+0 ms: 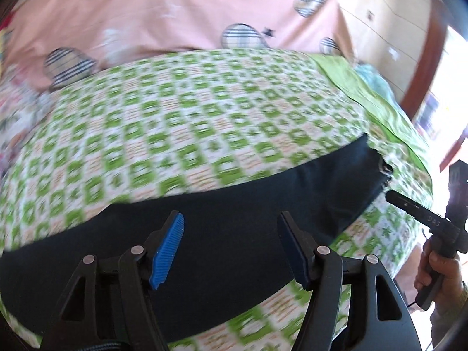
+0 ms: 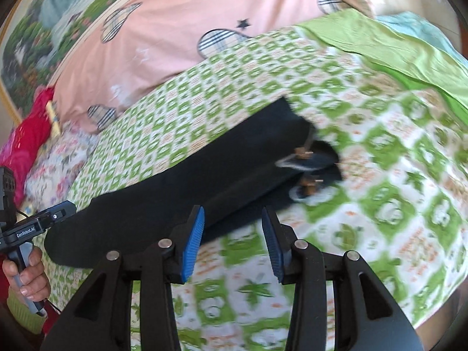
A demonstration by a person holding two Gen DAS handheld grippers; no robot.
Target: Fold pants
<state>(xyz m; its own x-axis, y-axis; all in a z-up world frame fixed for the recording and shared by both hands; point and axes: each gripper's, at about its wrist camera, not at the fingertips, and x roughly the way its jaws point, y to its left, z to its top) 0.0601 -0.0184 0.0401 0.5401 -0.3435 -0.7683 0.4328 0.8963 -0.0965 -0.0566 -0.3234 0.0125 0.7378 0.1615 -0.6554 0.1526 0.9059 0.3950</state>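
Observation:
Dark navy pants (image 1: 234, 219) lie flat as a long band on a green-and-white patterned bedsheet (image 1: 175, 117). My left gripper (image 1: 231, 222) is open and empty, hovering over the middle of the band. In the right wrist view the pants (image 2: 190, 187) run from lower left to the waistband end (image 2: 310, 163), where a label and lining show. My right gripper (image 2: 232, 219) is open and empty, above the pants' near edge. The right gripper also shows in the left wrist view (image 1: 389, 196), just off the waistband end. The left gripper shows in the right wrist view (image 2: 71, 204) at the leg end.
A pink blanket with striped hearts (image 1: 175, 8) lies beyond the sheet. A plain green cloth (image 2: 395, 49) and a light blue cloth (image 2: 415, 23) lie at the far right. Red fabric (image 2: 32, 134) and a floral cloth (image 2: 58, 158) sit at the left.

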